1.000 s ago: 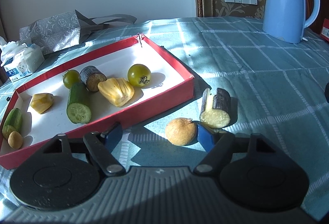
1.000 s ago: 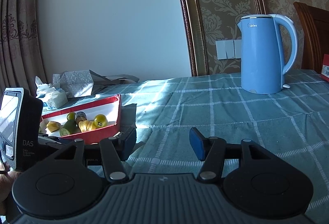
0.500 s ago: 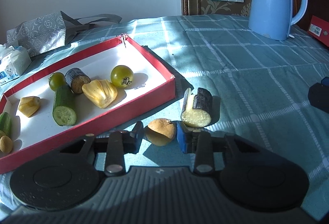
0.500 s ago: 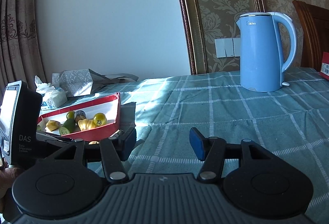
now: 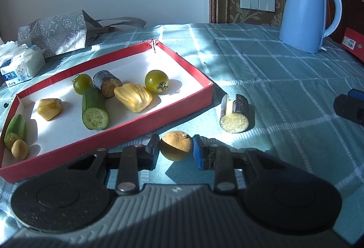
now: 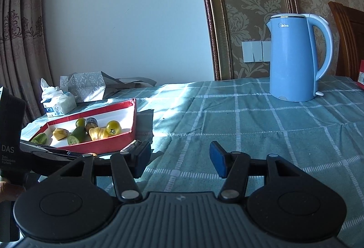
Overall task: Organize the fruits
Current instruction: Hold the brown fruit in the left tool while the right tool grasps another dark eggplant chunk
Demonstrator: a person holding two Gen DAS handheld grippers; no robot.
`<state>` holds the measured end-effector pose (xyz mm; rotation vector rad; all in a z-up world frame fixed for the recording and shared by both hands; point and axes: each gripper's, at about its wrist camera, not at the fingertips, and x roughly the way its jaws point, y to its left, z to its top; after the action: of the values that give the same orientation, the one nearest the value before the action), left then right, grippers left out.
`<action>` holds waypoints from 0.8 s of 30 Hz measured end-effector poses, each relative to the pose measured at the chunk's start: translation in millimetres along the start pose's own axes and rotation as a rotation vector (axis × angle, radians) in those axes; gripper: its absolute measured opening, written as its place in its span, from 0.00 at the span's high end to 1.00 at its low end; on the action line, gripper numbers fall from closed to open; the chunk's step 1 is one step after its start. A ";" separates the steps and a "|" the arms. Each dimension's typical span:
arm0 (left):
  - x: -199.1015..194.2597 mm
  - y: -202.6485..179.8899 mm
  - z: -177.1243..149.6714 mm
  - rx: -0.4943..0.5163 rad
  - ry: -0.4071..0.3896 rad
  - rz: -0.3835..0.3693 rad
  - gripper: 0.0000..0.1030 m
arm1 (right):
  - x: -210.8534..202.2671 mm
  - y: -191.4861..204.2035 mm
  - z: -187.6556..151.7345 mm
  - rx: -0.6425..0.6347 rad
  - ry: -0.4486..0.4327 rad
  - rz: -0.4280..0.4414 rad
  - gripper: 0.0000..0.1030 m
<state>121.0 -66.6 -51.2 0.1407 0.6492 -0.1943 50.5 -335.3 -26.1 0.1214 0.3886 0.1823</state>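
Low in the left wrist frame, the left gripper (image 5: pixel 175 152) pinches a small brown round fruit (image 5: pixel 175 148), just in front of the red tray (image 5: pixel 145 125) holding cut vegetables and fruit. The right gripper (image 6: pixel 179 160), lower centre of its frame, stands spread and empty over the checked tablecloth (image 6: pixel 284 134).

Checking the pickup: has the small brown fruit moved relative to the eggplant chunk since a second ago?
Cannot tell; the brown fruit lies beside the eggplant chunk as before, now clamped in the left tongs.
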 end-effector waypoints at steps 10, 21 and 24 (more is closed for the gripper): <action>-48.9 37.1 -26.9 -0.052 -0.053 0.057 0.72 | 36.6 37.1 0.0 -0.147 0.104 0.088 0.45; -61.8 54.1 -35.0 -0.065 -0.064 0.100 0.72 | 67.9 62.3 1.3 -0.315 0.157 0.160 0.45; -61.2 55.7 -34.7 -0.068 -0.063 0.106 0.72 | 74.8 64.4 2.3 -0.354 0.166 0.172 0.45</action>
<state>65.4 2.5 -37.3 0.1032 0.5830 -0.0739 109.6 -257.7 -41.5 -0.2111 0.5057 0.4289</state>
